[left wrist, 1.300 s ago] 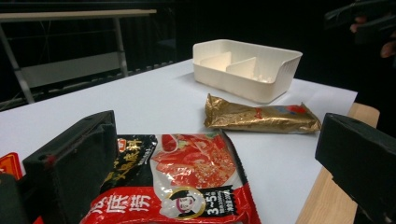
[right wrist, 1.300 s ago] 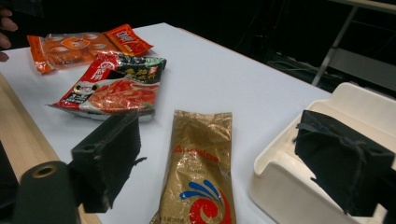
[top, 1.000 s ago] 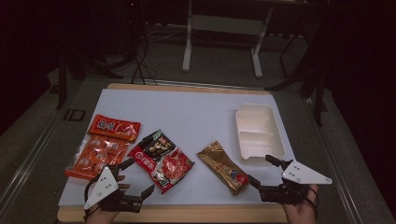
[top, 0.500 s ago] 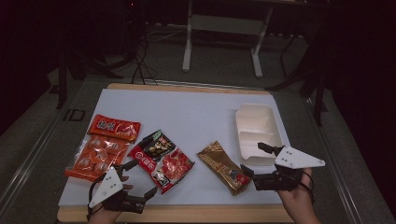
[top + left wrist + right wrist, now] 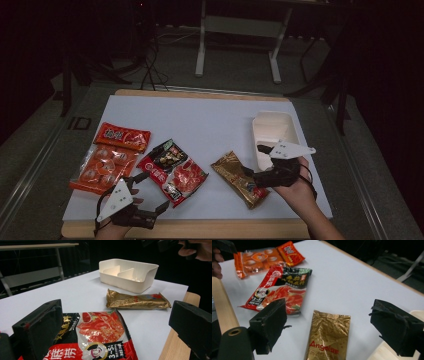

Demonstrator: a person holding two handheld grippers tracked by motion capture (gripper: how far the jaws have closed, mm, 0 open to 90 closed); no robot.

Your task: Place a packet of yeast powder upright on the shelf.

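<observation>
A gold packet (image 5: 239, 179) marked "Angel" (image 5: 328, 337) lies near the table's front right. My right gripper (image 5: 254, 161) hovers open over its right end, and the packet shows between the wide-set jaws (image 5: 329, 317). A red and black soup-base packet (image 5: 172, 170) lies at front centre. My left gripper (image 5: 152, 192) stands open just in front of it at the table's edge, with the packet's corner (image 5: 97, 340) between its jaws (image 5: 117, 312). Neither gripper holds anything.
A white divided tray (image 5: 272, 131) sits at the right, just behind my right gripper. Two orange snack packets (image 5: 102, 167) (image 5: 122, 136) lie at the left. The wooden table edge (image 5: 200, 229) runs along the front.
My right gripper has moved left and forward from the table's right edge to above the gold packet. The left gripper has barely shifted.
</observation>
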